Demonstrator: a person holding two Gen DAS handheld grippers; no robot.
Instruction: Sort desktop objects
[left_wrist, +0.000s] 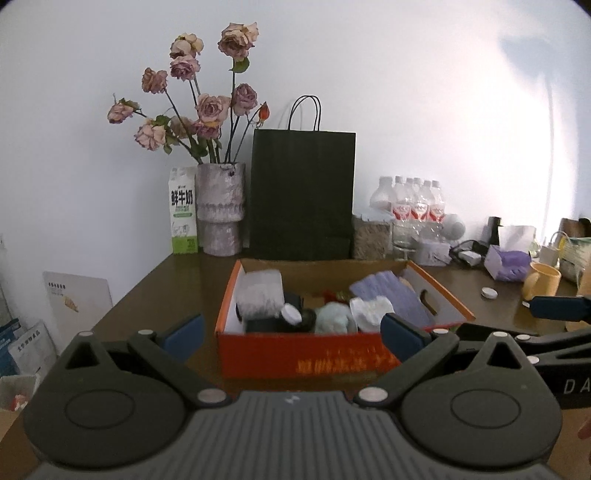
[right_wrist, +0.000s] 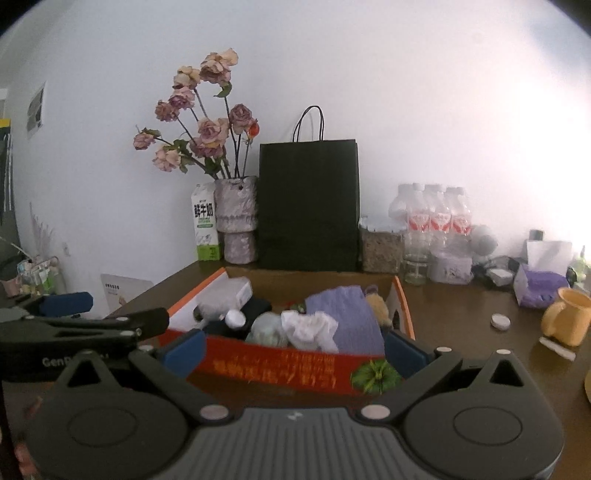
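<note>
An orange cardboard box (left_wrist: 295, 354) (right_wrist: 273, 365) stands on the brown desk, filled with several things: a purple cloth (left_wrist: 391, 295) (right_wrist: 347, 317), a white crumpled cloth (left_wrist: 369, 310) (right_wrist: 306, 328), a pale green bundle (left_wrist: 332, 317), a small bottle with a white cap (left_wrist: 291, 314) (right_wrist: 236, 318). My left gripper (left_wrist: 291, 338) hangs open in front of the box, nothing between its blue pads. My right gripper (right_wrist: 295, 349) is open too, close to the box's front wall. Each gripper shows at the edge of the other's view.
Along the wall stand a milk carton (left_wrist: 183, 218), a vase of dried roses (left_wrist: 220, 210), a black paper bag (left_wrist: 301, 195) and water bottles (left_wrist: 413, 203). To the right lie a yellow mug (right_wrist: 567, 317), a purple tissue pack (right_wrist: 537, 291), a small white lid (right_wrist: 500, 321).
</note>
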